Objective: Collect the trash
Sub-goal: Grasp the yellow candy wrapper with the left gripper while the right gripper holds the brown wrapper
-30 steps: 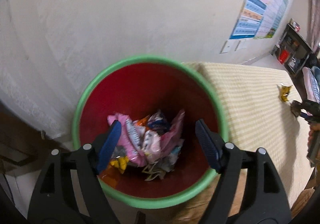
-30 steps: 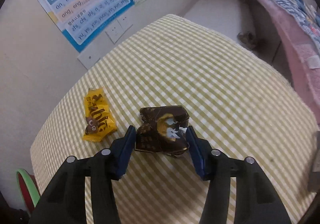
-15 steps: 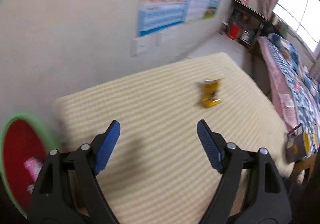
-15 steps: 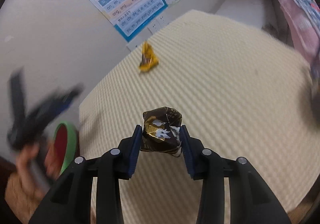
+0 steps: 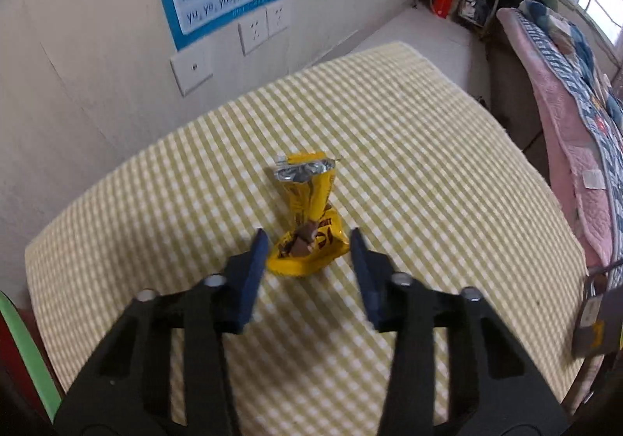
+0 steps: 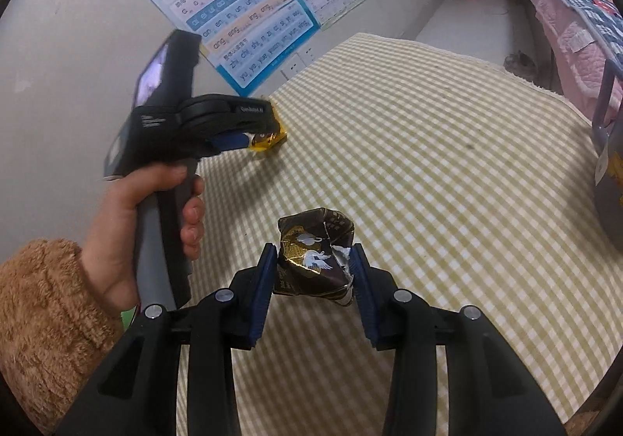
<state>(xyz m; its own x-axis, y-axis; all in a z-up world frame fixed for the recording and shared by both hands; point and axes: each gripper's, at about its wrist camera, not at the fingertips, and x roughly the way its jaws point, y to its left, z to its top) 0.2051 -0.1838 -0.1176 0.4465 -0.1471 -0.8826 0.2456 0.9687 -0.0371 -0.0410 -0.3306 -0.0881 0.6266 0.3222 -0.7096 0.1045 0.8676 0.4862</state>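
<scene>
From the left wrist view, the left gripper (image 5: 309,247) is spread wide around the near end of a yellow wrapper (image 5: 307,216) lying on the checked tablecloth (image 5: 428,183); its blue pads sit on either side of the crumpled base with gaps showing, so nothing is pinched yet, and the straddle looks like the setup for closing across the narrow width. The wrapper's torn silver mouth points away toward the wall, leaving the fuller end nearest the pads, probably the surest part to grab. A sliver of the green-rimmed bin (image 5: 23,350) shows at the lower left edge, off the end of the table. From the right wrist view, the right gripper (image 6: 313,268) is clamped on a crumpled dark wrapper (image 6: 315,257), both pads pressed into its sides and holding it above the cloth, presumably carried ready for dropping in the bin. Farther off, the person's left hand (image 6: 128,218) grips the other tool's handle, its tips down at the yellow wrapper.
</scene>
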